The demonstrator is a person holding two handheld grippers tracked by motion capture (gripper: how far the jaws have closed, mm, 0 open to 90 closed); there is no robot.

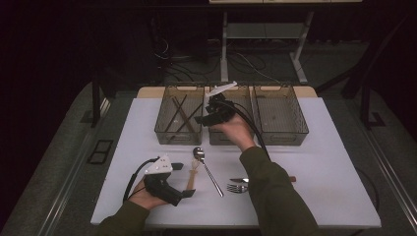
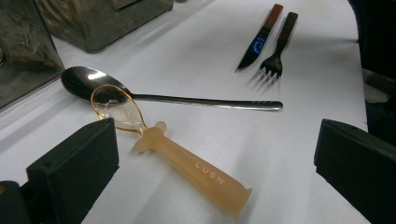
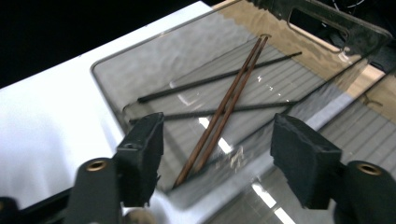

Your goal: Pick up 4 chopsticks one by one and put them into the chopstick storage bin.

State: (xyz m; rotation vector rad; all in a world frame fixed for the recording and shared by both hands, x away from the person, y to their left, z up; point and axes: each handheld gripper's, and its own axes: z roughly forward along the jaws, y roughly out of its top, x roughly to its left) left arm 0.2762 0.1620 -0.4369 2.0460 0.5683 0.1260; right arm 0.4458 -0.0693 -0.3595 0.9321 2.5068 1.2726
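On the white table [image 1: 319, 147] we count three clear bins lined up along the far edge: the left bin [image 1: 179, 115], the middle bin [image 1: 231, 132] and the right bin [image 1: 280, 115]. Inside the left bin lie two brown chopsticks [image 3: 223, 112], side by side and touching, crossing over two black chopsticks [image 3: 219, 77] on the ribbed floor. That makes four sticks, two of each colour.

Nearer the person, one metal spoon [image 2: 140, 95], one orange plastic spoon [image 2: 177, 156], one fork [image 2: 278, 53] and one knife [image 2: 259, 42]. The plastic spoon's clear bowl overlaps the metal spoon's bowl; fork and knife sit just beside each other, well apart from the spoons.

Now the hands. The right tool [image 1: 212, 112] is held up over the bins, about where the left and middle bins meet, forearm reaching forward from the bottom edge, cable trailing back along the sleeve. In the right gripper view its jaws stand partly open with nothing between the pads, looking down on the chopsticks in the left bin.

The left tool [image 1: 169, 184] rests low at the near left of the table, hand wrapped round its body. Its jaws are wide apart and empty, set either side of the plastic spoon's handle without touching it.
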